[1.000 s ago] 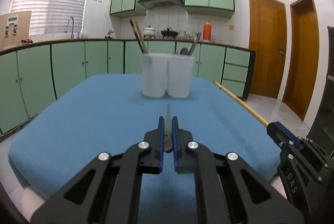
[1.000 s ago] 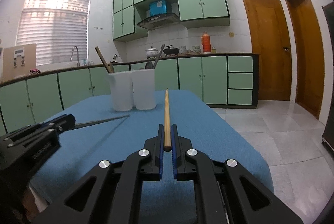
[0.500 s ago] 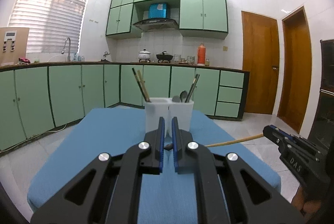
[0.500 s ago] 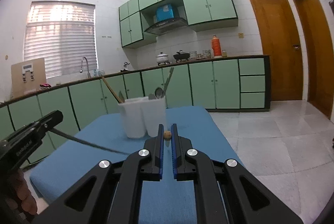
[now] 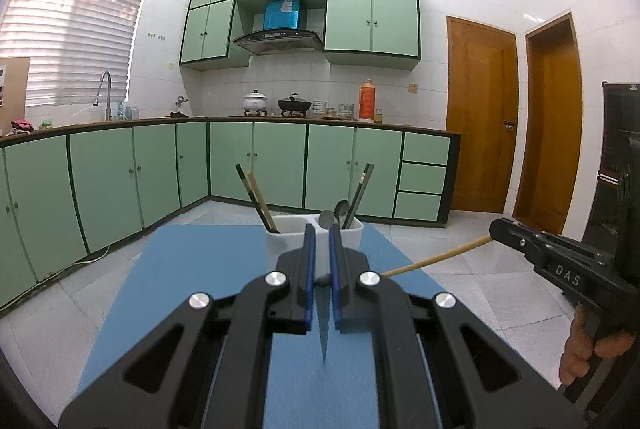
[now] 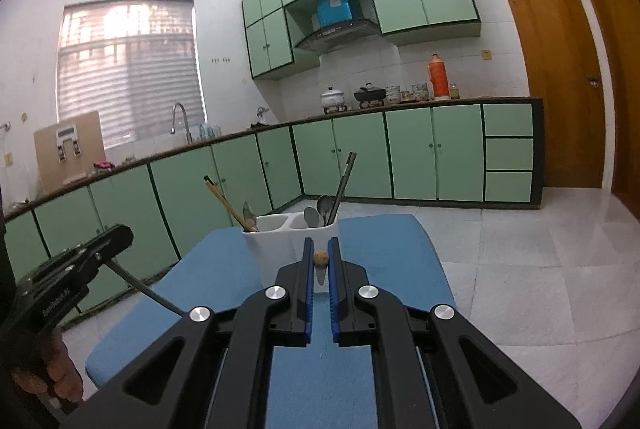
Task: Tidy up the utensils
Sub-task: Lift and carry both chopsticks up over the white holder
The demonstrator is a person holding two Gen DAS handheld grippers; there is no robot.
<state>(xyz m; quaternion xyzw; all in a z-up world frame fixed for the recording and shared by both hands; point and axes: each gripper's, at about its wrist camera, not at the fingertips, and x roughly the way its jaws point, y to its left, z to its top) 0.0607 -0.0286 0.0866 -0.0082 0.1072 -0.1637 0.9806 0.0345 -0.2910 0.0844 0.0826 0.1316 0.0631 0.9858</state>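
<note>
A white two-compartment holder [image 5: 290,229] [image 6: 272,241] stands on the blue table [image 5: 208,261] [image 6: 392,241]. Its left compartment holds chopsticks [image 5: 258,199], its right compartment spoons [image 5: 340,209] and dark sticks. My left gripper [image 5: 322,253] is shut on a dark metal chopstick [image 6: 144,289], tilted with its tip pointing down [image 5: 323,329]. My right gripper [image 6: 321,261] is shut on a wooden chopstick [image 5: 436,258], seen end-on [image 6: 321,257]. Both are raised above the table, short of the holder.
Green kitchen cabinets and a counter [image 5: 256,157] run along the back and left. Wooden doors [image 5: 480,117] are at the right. Tiled floor [image 6: 540,249] surrounds the table.
Both grippers have lifted their chopsticks off the table and tilted them, tips downward. The holder now appears lower and closer in both views.
</note>
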